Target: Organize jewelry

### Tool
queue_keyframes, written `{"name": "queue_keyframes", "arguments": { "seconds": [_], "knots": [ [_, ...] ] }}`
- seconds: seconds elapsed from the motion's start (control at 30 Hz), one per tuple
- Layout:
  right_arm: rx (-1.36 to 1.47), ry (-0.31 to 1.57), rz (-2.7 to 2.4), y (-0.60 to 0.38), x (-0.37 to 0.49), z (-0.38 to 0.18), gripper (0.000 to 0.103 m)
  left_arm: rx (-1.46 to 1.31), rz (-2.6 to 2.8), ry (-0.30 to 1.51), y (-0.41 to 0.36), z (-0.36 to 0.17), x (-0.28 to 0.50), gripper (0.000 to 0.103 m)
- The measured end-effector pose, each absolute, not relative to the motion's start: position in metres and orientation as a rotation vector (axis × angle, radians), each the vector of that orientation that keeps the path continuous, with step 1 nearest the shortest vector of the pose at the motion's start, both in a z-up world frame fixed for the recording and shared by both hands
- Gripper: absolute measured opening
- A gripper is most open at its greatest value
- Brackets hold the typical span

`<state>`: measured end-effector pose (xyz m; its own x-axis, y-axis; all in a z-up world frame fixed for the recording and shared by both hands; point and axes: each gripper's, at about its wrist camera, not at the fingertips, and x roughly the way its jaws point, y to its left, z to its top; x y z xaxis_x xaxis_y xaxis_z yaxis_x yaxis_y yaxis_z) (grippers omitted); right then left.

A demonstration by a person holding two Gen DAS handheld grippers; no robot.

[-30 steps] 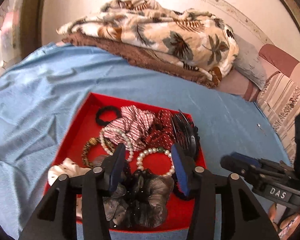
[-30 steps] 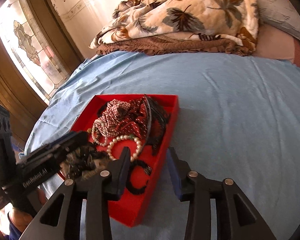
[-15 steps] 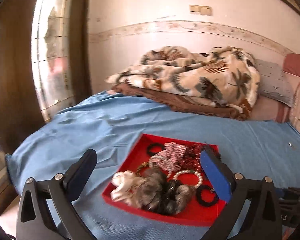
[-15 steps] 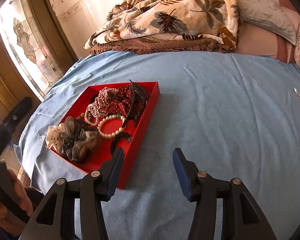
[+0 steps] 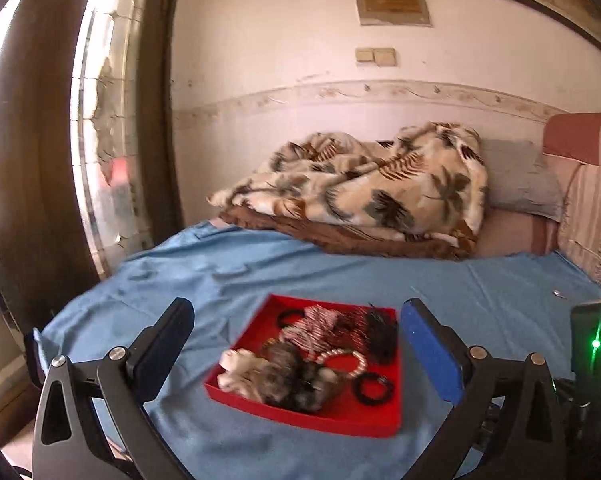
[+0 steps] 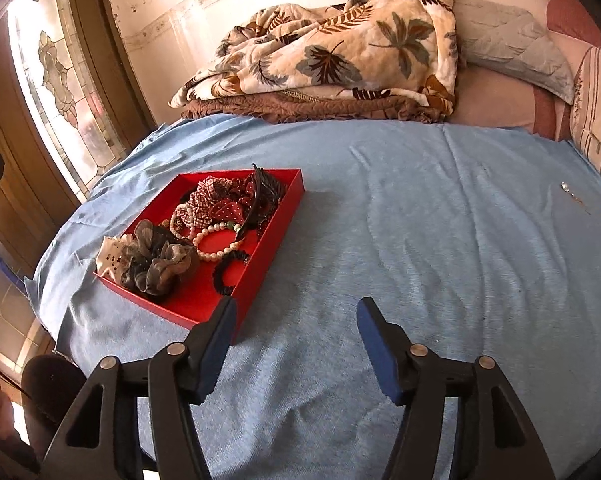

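Blue bedsheet (image 6: 420, 240) bears red tray (image 6: 268, 236); leaf-print blanket (image 6: 340, 48) against wall.

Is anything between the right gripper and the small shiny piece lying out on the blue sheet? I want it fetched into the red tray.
Nothing visible. The right gripper, jaws opening and empty, faces bare blue sheet all the way to the small shiny piece near the sheet's far right edge. The red tray sits off to the left.

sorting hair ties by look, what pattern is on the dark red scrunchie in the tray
White polka dots on the dark red fabric scrunchie; clearest in the right wrist view.
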<state>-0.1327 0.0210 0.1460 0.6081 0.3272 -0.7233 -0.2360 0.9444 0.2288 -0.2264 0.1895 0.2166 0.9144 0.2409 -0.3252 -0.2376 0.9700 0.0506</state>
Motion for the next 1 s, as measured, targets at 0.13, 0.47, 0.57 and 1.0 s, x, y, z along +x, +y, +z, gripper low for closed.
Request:
{"name": "queue_keyframes", "arguments": {
  "seconds": [0.13,0.47,0.57,1.0],
  "knots": [
    [0.083,0.848,0.296,0.017,-0.139,0.149,0.070,0.028,0.232,0.394,0.180,0.208,-0.223,0.103],
    [0.000,0.893,0.221,0.018,-0.139,0.143,0.075,-0.001,0.251,0.492,0.184,0.189,-0.215,0.103],
    [-0.028,0.908,0.213,0.021,-0.140,0.141,0.076,0.007,0.269,0.518,0.184,0.182,-0.213,0.103],
    [-0.077,0.935,0.153,0.024,-0.140,0.136,0.078,-0.047,0.270,0.651,0.192,0.150,-0.203,0.103]
  ]
}}
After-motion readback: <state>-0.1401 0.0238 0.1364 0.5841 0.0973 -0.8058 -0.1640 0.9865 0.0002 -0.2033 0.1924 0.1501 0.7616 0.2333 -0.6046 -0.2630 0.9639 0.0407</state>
